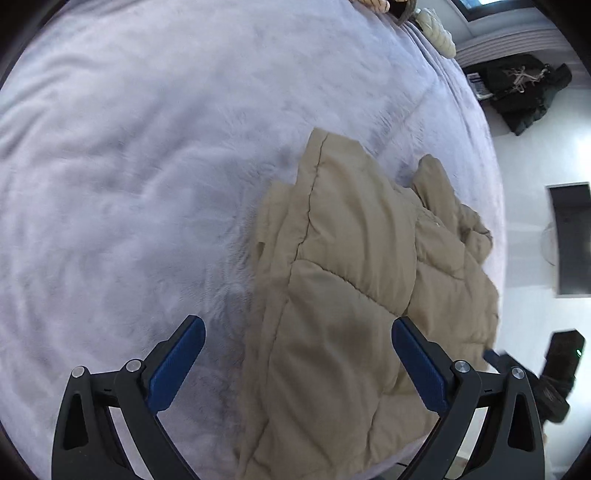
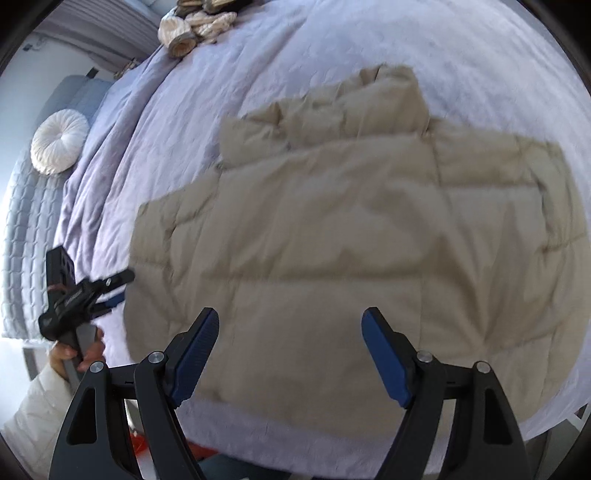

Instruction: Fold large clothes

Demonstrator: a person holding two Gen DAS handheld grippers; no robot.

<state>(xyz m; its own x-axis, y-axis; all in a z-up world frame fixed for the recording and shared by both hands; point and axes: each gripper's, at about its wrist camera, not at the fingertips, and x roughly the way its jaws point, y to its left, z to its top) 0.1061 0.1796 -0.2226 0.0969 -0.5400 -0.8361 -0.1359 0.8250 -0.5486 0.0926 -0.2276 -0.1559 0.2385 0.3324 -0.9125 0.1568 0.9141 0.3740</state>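
A beige puffer jacket [image 2: 354,236] lies spread flat on the lilac bed [image 1: 147,166], near the bed's front edge, with its collar end toward the cream knit [image 2: 199,22] piled at the bed's far edge. The right gripper [image 2: 290,354] hangs above the jacket's near hem, jaws apart with nothing between them. The left gripper [image 1: 297,360] hangs over the jacket's side edge, jaws spread wide and empty, held by a hand [image 2: 79,354] in a white sleeve [image 2: 37,406].

Beige puffer jacket [image 2: 351,236] spread flat on lilac bedspread [image 2: 258,62], right gripper [image 2: 290,354] above its near hem with jaws apart and empty, left gripper [image 2: 118,288] at the jacket's left edge, round white cushion [image 2: 59,142] beyond
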